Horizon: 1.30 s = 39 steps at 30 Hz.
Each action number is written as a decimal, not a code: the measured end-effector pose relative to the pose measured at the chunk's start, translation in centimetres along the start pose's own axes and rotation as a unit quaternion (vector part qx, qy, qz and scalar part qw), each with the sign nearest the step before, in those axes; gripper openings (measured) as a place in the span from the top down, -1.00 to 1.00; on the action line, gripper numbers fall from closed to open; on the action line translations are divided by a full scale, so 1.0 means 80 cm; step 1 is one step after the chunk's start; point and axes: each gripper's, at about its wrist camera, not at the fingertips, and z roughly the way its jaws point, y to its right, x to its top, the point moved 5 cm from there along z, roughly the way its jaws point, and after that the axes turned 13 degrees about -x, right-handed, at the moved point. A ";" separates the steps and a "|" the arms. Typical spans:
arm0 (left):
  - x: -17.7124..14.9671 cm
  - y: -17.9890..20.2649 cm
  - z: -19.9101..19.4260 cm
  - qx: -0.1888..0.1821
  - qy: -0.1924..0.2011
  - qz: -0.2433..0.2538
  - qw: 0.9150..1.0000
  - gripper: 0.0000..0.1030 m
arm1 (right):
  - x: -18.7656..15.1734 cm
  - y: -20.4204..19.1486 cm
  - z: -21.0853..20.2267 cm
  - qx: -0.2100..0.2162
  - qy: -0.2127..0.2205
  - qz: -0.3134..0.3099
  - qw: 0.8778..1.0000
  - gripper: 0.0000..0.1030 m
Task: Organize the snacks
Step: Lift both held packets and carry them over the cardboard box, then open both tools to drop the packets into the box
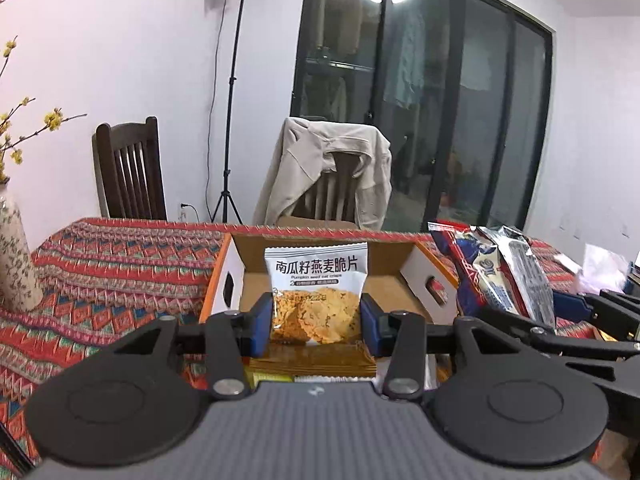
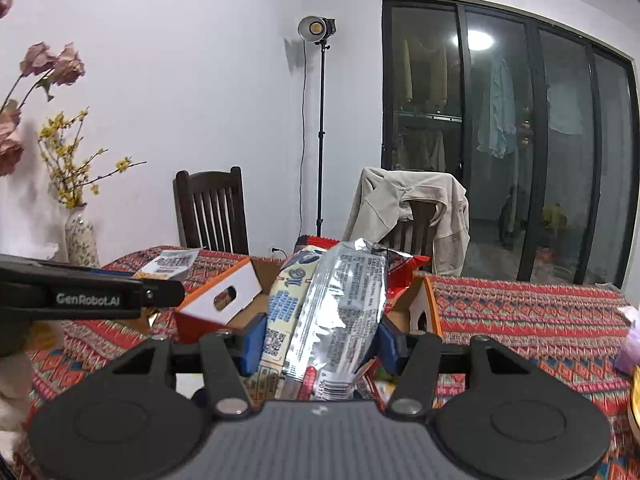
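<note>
My left gripper (image 1: 316, 322) is shut on a white and orange pumpkin seed oat crisps packet (image 1: 316, 292), held upright in front of the open cardboard box (image 1: 424, 270). My right gripper (image 2: 320, 342) is shut on a bundle of snack bags: a silver foil bag (image 2: 344, 312) and a blue and white bag (image 2: 284, 308), with a red bag (image 2: 404, 268) behind. The bundle (image 1: 504, 268) and the right gripper (image 1: 592, 312) show at the right of the left wrist view. The box (image 2: 224, 296) lies just beyond the bundle. The left gripper's arm (image 2: 88, 292) shows at the left.
A red patterned cloth (image 1: 120, 280) covers the table. A flowered vase (image 1: 14, 248) stands at the left edge. Two dark chairs (image 1: 130, 172) stand behind the table, one with a beige jacket (image 1: 328, 168). More packets (image 1: 312, 364) lie under the left gripper. A purple item (image 2: 630, 344) sits far right.
</note>
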 end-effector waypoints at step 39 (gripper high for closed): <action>-0.008 -0.112 0.199 0.045 -0.036 -0.088 0.994 -0.99 | -0.018 0.017 0.273 -0.021 -0.130 0.050 0.990 -0.50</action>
